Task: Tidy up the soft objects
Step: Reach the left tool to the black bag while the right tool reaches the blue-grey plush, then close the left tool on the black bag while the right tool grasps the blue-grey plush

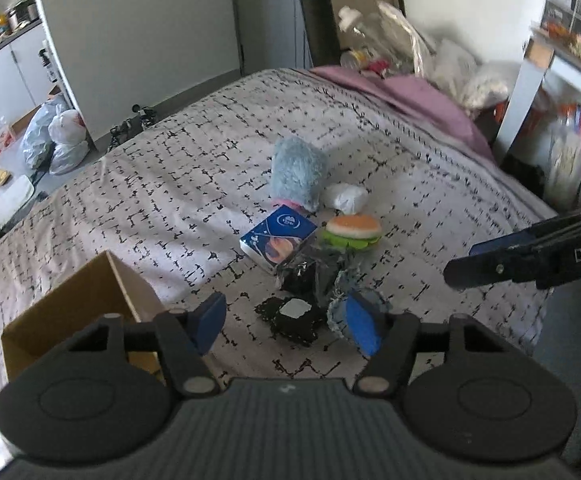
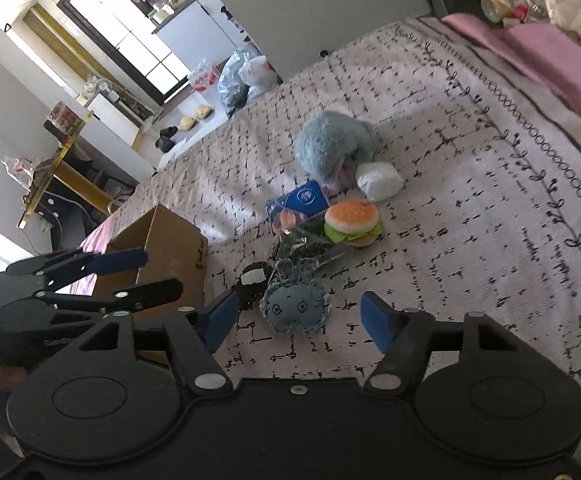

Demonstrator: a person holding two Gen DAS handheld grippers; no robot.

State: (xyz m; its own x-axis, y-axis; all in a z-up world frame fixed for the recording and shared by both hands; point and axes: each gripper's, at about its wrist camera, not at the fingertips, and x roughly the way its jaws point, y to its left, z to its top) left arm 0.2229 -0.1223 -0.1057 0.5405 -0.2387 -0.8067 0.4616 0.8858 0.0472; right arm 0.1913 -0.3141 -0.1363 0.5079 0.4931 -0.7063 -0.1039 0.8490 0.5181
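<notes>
Soft toys (image 2: 295, 307) lie heaped on the bed (image 2: 470, 208) just ahead of both tongs, none boxed yet as far as shown. Left tongs (image 1: 286, 322) and right tongs (image 2: 300, 318) gape wide, empty; the box (image 2: 162, 248) sits to their left.

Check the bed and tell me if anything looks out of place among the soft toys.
The blue packet and a crinkled dark wrapper lie in the pile with the blue plush, burger toy and denim toy. Neither looks like a soft toy. Nothing appears spilled or damaged.
</notes>
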